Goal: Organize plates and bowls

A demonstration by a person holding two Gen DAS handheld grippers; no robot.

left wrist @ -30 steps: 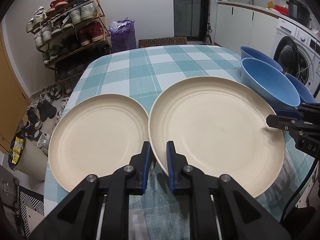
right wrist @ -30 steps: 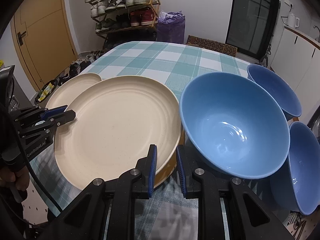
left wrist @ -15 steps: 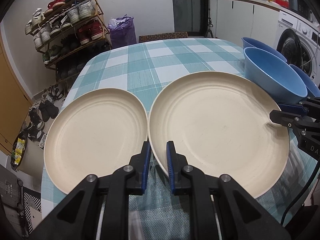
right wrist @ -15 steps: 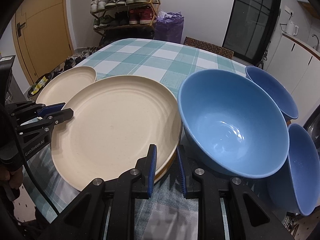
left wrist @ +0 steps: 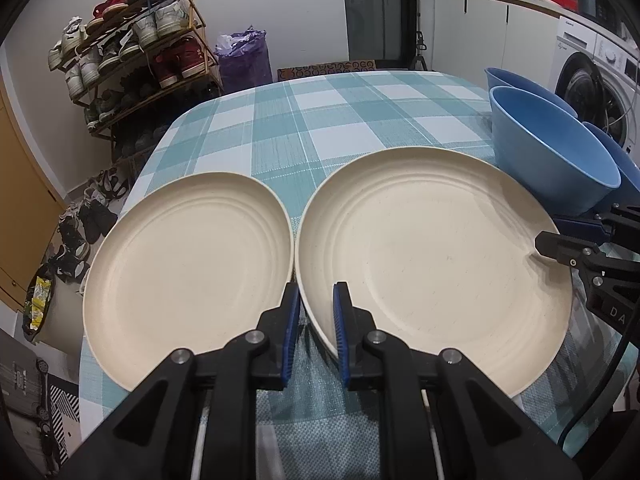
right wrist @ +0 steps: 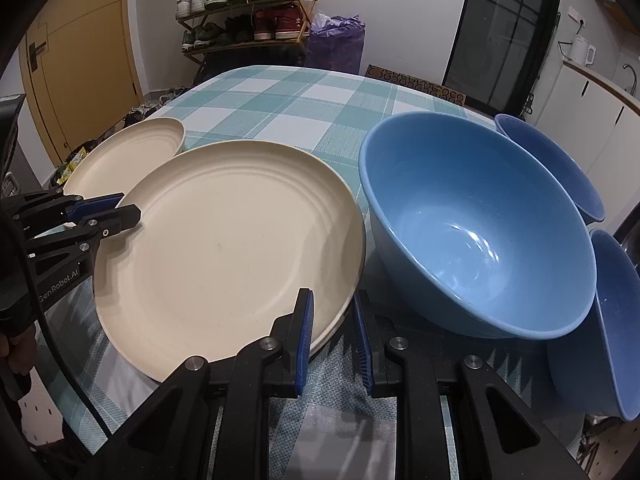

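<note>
A large cream plate (left wrist: 432, 256) is held between both grippers just above the checked table. My left gripper (left wrist: 316, 300) is shut on its left rim; it also shows in the right wrist view (right wrist: 120, 216). My right gripper (right wrist: 332, 304) is shut on the plate's (right wrist: 224, 248) right rim; it also shows in the left wrist view (left wrist: 560, 236). A second cream plate (left wrist: 188, 264) lies flat to the left, its rim close to the held plate. A big blue bowl (right wrist: 480, 224) stands right of the held plate, with two more blue bowls (right wrist: 560, 164) (right wrist: 616, 320) beside it.
The table with a teal checked cloth (left wrist: 332, 120) stretches away beyond the plates. A shoe rack (left wrist: 136, 52) and a purple bag (left wrist: 244, 60) stand on the floor behind it. A washing machine (left wrist: 600, 80) is at the right.
The held plate and both grippers have shifted slightly; the views now sit a little lower and closer to the table. Both grips are unchanged.
</note>
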